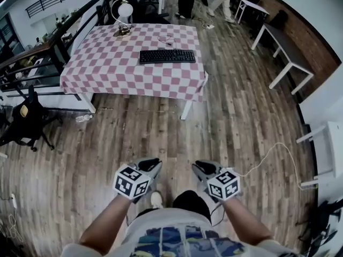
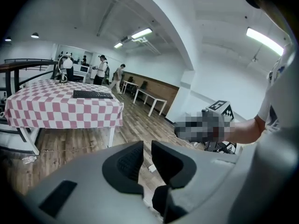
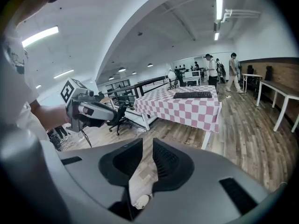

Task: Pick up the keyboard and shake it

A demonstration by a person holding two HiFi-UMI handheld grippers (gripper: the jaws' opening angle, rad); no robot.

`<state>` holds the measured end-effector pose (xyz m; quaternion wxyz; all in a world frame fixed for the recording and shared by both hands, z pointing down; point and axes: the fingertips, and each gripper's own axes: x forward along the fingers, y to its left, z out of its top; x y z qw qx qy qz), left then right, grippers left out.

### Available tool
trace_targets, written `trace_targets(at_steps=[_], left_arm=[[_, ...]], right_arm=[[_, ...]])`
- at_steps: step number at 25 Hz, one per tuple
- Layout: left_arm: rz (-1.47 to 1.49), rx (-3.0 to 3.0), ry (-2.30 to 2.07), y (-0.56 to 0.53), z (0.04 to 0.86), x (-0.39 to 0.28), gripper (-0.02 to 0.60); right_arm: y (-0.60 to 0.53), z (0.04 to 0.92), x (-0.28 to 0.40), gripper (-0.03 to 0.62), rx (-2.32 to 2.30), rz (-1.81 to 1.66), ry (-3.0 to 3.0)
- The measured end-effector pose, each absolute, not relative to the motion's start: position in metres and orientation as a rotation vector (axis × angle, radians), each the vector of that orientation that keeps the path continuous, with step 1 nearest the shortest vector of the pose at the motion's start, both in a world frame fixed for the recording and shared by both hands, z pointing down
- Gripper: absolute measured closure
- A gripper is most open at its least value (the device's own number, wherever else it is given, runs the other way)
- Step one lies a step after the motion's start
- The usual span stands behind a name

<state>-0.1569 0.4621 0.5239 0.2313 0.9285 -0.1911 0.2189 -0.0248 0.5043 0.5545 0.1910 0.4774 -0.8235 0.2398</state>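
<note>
left gripper (image 1: pixel 149 165): jaws a narrow gap apart, nothing between | right gripper (image 1: pixel 203 168): same, empty | keyboard (image 1: pixel 167 56): lies flat on checkered table (image 1: pixel 102 71), well apart from both grippers

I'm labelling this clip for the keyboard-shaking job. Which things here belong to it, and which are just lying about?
Belong to the job:
- keyboard
- checked table that it lies on
- left gripper and right gripper, both far from the table, nothing between their fingers

Just lying about:
- lamp on the table's far corner
- black chair
- white table
</note>
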Motion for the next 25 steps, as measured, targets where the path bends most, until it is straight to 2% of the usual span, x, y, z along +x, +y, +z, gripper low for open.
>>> trace_targets(at_steps=[2, 18, 25], left_arm=[[0.591, 2.544, -0.531, 0.434, 0.523, -0.148, 0.527], [0.606, 2.428, -0.742, 0.179, 0.522, 0.001, 0.518], [0.624, 2.359, -0.841, 0.102, 0.538, 0.01, 0.509]], right_arm=[[0.481, 0.552, -0.014, 0.526, 1.344, 0.673, -2.299], [0.218, 0.549, 0.175, 0.485, 1.263, 0.729, -2.377], [0.13, 0.574, 0.219, 0.468, 1.248, 0.778, -2.372]])
